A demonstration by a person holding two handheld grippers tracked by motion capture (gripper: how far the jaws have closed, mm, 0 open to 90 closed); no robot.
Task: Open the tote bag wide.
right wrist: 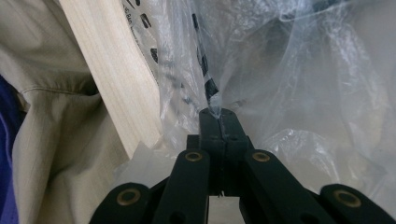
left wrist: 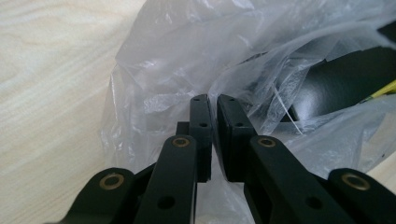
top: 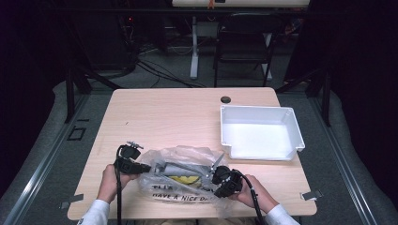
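Observation:
A clear plastic bag (top: 180, 154) printed with black letters lies near the front edge of the wooden table (top: 178, 112). Inside it are a long grey object (top: 180, 167) and something yellow (top: 184, 179). My left gripper (top: 146, 168) is at the bag's left end. In the left gripper view its jaws (left wrist: 213, 100) stand almost together with the bag's film (left wrist: 187, 56) pinched between them, and a dark object (left wrist: 345, 88) shows through the film. My right gripper (top: 215, 183) is at the bag's right end, shut (right wrist: 217, 112) on a fold of the film (right wrist: 289, 70).
A white plastic bin (top: 258, 108) stands at the table's right, with nothing in it. A black round grommet (top: 226, 99) sits near the far edge. A dark chair (top: 244, 47) and cables are on the floor beyond. The person's beige trousers (right wrist: 56, 116) lie below the table's edge (right wrist: 112, 79).

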